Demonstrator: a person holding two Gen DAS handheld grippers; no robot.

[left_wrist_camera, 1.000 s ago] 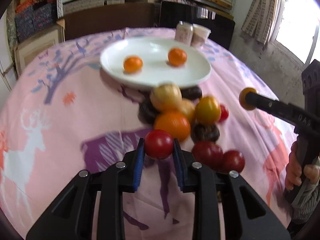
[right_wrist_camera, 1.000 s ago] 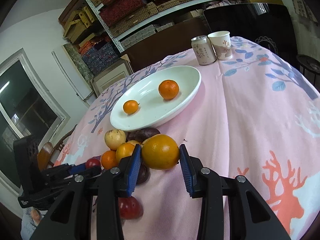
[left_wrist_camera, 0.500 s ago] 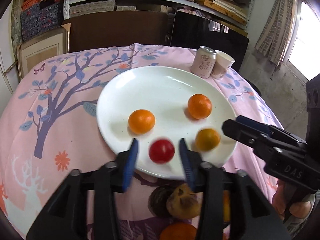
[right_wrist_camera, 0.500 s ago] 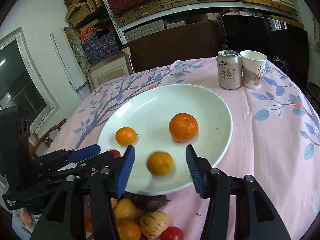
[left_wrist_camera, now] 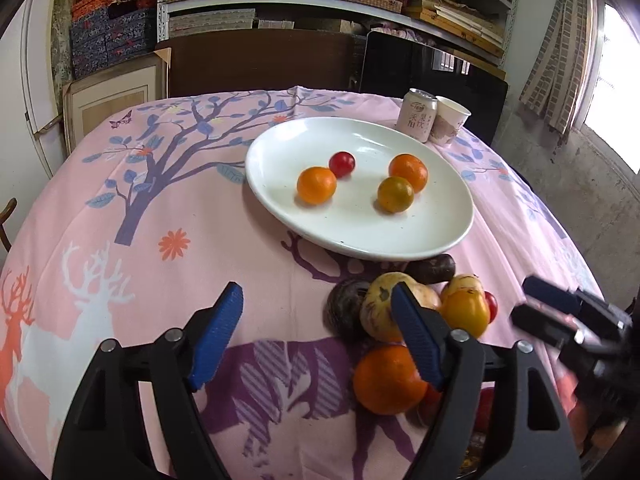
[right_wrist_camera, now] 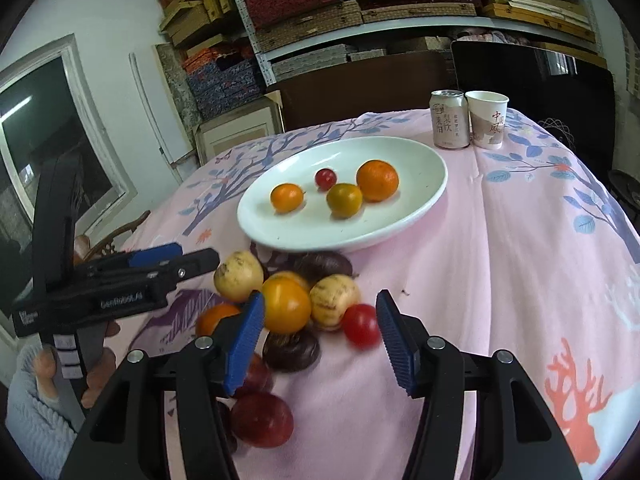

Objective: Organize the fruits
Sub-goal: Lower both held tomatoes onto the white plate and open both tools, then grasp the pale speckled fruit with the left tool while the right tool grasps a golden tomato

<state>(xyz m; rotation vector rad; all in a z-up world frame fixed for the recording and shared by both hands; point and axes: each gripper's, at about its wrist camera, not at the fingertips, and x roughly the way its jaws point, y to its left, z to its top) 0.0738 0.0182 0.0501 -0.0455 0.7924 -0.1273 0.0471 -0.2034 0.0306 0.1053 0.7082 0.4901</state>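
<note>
A white plate (left_wrist_camera: 448, 236) (right_wrist_camera: 424, 200) holds two oranges, a yellow-orange fruit (left_wrist_camera: 395, 194) (right_wrist_camera: 344, 200) and a small red tomato (left_wrist_camera: 342, 164) (right_wrist_camera: 325, 178). A pile of loose fruit (left_wrist_camera: 404, 316) (right_wrist_camera: 288, 304) lies on the cloth in front of the plate: oranges, pale yellow fruits, dark purple fruits, red tomatoes. My left gripper (left_wrist_camera: 316, 336) is open and empty, low over the cloth left of the pile. My right gripper (right_wrist_camera: 320, 332) is open and empty, above the pile, with a red tomato (right_wrist_camera: 362, 326) between its jaws' line.
A drink can (left_wrist_camera: 418, 120) (right_wrist_camera: 449, 120) and a paper cup (left_wrist_camera: 450, 124) (right_wrist_camera: 486, 120) stand behind the plate. The round table wears a pink printed cloth (left_wrist_camera: 120, 260). A dark chair back and shelves of boxes are beyond it.
Both grippers carried fruit to the plate, let go and drew back to the pile. The red tomato and the yellow-orange fruit now lie on the plate. Both jaws stand wider.
</note>
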